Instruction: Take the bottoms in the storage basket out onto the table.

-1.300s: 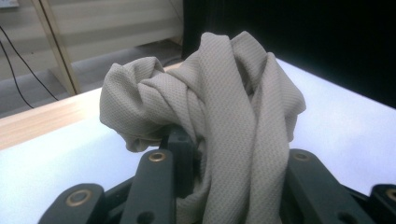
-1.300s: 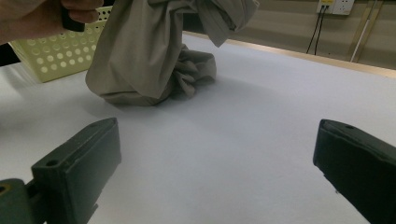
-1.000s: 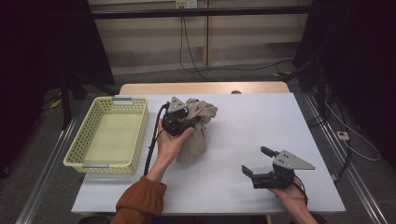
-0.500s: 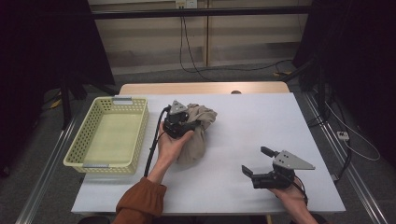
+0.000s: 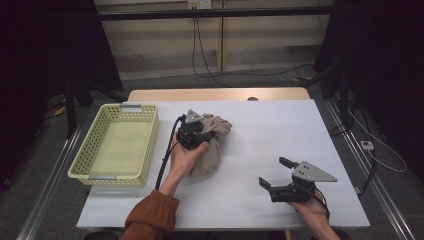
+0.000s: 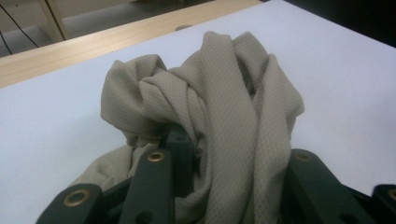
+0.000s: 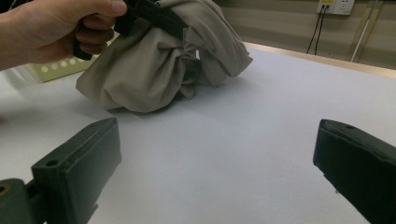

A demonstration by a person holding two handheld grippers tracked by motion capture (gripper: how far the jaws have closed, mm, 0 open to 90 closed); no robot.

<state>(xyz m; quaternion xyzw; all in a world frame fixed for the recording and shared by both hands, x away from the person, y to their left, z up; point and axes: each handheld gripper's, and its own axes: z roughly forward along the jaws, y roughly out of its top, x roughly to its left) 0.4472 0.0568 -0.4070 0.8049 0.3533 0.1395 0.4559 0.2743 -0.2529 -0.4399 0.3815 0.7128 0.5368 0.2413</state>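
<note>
Right now the left gripper [image 5: 200,131] has its jaws pinched on a bunched fold of the beige cloth [image 5: 210,145], which sits crumpled near the middle of the white table [image 5: 280,130], just right of the yellow basket [image 5: 150,145]. In the left gripper view the fabric [image 6: 219,107] is wadded between the black jaws, so the hold looks secure, though only part of the bundle is caught. Judging by the layout, the cloth is headed for the basket; to do that well, lift high enough that the hanging tail clears the basket's near wall, then carry it left and lower it inside before letting go. The right gripper [image 5: 277,175] rests near the front right of the table, jaws spread wide and empty, well apart from the cloth. Open tabletop lies between the two grippers, and the basket sits close to the table's left edge.
</note>
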